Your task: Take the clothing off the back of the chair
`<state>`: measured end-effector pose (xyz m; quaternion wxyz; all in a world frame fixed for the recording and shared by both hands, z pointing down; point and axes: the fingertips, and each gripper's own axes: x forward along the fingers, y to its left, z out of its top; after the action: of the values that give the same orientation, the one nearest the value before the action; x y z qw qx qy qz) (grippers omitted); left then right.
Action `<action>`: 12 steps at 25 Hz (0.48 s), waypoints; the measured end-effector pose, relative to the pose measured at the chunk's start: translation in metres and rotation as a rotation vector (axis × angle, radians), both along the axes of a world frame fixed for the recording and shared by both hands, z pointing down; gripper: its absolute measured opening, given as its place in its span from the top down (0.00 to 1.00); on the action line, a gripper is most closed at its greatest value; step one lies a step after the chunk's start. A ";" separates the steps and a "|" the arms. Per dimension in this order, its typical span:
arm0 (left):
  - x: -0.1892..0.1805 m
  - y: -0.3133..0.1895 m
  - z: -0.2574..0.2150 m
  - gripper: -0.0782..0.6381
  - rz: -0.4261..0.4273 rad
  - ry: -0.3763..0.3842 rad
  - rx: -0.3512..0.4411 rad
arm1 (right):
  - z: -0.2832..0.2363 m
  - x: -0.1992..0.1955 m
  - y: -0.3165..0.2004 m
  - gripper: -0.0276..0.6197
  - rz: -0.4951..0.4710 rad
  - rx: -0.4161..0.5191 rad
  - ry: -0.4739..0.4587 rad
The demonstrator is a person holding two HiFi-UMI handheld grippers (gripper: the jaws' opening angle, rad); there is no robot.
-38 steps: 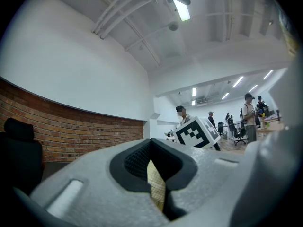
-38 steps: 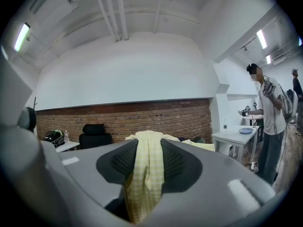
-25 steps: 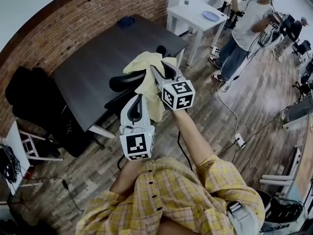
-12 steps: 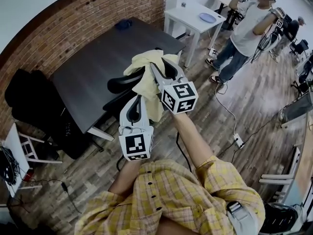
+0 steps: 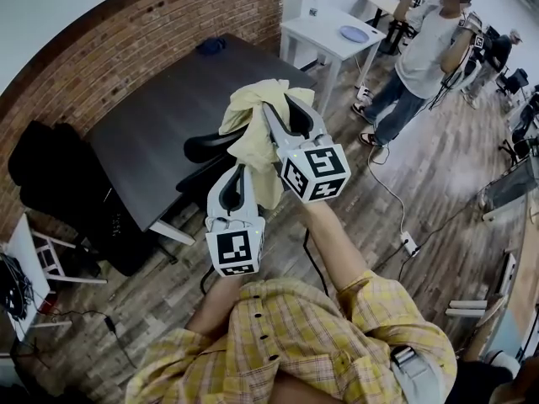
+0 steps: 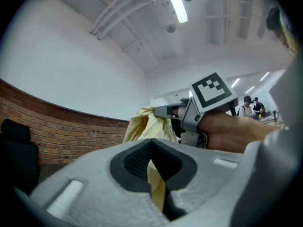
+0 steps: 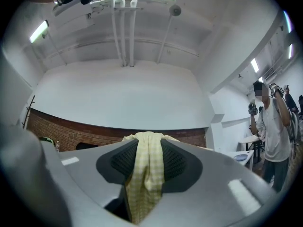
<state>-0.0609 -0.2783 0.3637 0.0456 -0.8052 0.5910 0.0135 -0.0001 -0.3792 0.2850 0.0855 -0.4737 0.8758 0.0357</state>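
A pale yellow checked garment (image 5: pixel 257 133) hangs in the air over the black chair (image 5: pixel 210 154), which stands at the dark table. My right gripper (image 5: pixel 274 112) is shut on its upper part, and the cloth (image 7: pixel 147 174) bunches between the right gripper's pads. Lower and nearer, my left gripper (image 5: pixel 236 175) is shut on a lower fold; a strip of the cloth (image 6: pixel 156 186) is pinched in its jaws. In the left gripper view the garment (image 6: pixel 142 126) hangs from the right gripper. Whether any cloth still touches the chair back is hidden.
A dark table (image 5: pixel 168 99) runs along a curved brick wall (image 5: pixel 126 23). A small white table (image 5: pixel 333 28) with a blue plate stands behind. A person (image 5: pixel 421 49) stands at the right on the wood floor. Black bags (image 5: pixel 50 175) and cables lie at the left.
The right gripper has risen and come nearer with the garment, drawing the cloth higher above the chair. The left gripper has stayed where it was. The person at the right has shifted slightly.
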 end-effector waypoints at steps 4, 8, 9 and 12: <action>-0.005 0.002 -0.001 0.89 0.004 0.001 0.003 | -0.017 -0.003 0.008 0.73 0.009 0.022 -0.005; -0.005 0.006 -0.003 0.89 0.006 0.002 0.005 | -0.030 0.000 0.017 0.73 0.015 0.040 -0.009; -0.004 0.007 -0.004 0.89 0.007 0.002 0.006 | -0.032 0.001 0.019 0.73 0.016 0.043 -0.011; -0.002 0.010 -0.005 0.89 0.011 0.001 0.011 | -0.035 0.005 0.025 0.73 0.022 0.048 -0.016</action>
<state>-0.0630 -0.2680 0.3583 0.0496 -0.8081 0.5867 0.0174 0.0045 -0.3545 0.2499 0.1034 -0.4815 0.8687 0.0536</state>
